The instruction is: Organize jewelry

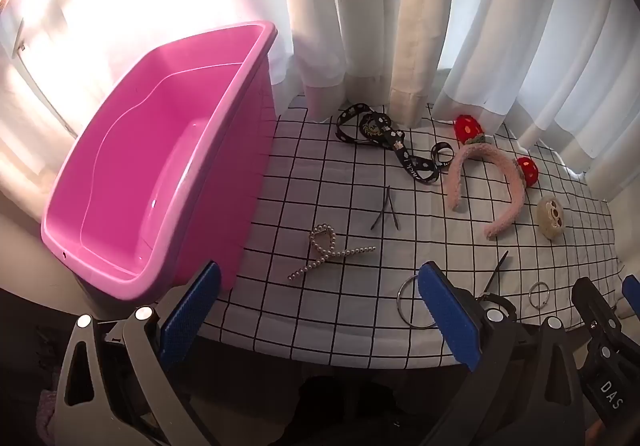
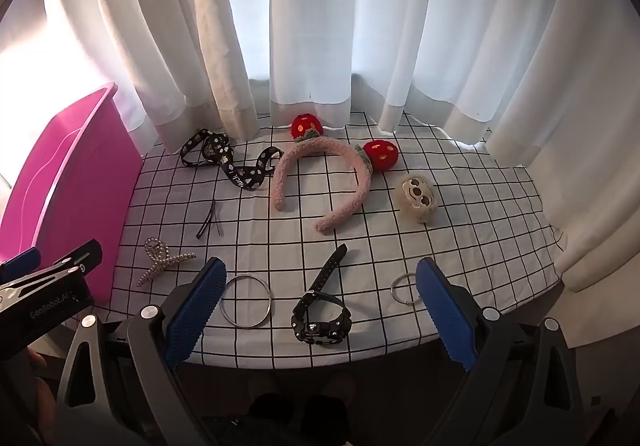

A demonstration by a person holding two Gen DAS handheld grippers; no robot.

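Observation:
A pink plastic bin [image 1: 160, 181] stands empty on the left of a checked cloth [image 1: 328, 286]; its side also shows in the right wrist view [image 2: 80, 185]. On the cloth lie a pearl hair clip [image 1: 328, 252], black hairpins [image 1: 386, 211], a black printed ribbon [image 1: 384, 137], a pink fluffy headband [image 2: 320, 181] with red strawberries, a beige plush clip [image 2: 418, 197], a large metal ring [image 2: 246, 300], a small ring [image 2: 404, 288] and a black watch [image 2: 320, 316]. My left gripper [image 1: 316, 310] is open and empty at the cloth's near edge. My right gripper [image 2: 320, 310] is open and empty, with the watch between its fingers.
White curtains [image 2: 320, 25] hang behind the table and touch its far edge. Bright sunlight washes out the area left of the bin. The table's near edge [image 2: 320, 362] drops into dark space below the grippers.

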